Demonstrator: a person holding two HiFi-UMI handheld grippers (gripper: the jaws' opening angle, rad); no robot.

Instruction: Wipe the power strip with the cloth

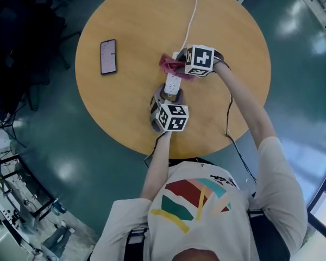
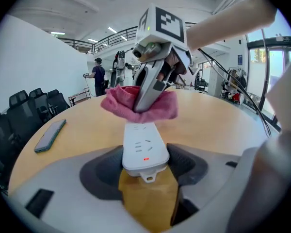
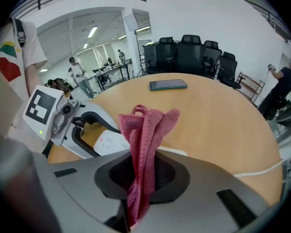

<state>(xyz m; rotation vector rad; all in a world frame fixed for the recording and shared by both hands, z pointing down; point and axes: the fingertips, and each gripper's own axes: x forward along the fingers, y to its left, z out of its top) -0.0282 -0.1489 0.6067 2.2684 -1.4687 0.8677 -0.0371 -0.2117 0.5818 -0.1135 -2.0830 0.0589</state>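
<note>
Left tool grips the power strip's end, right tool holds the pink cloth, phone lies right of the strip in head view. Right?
No. The head view shows the phone lying left of the power strip, not right. The rest stands: left tool grips the strip's end, right tool holds the pink cloth.
</note>
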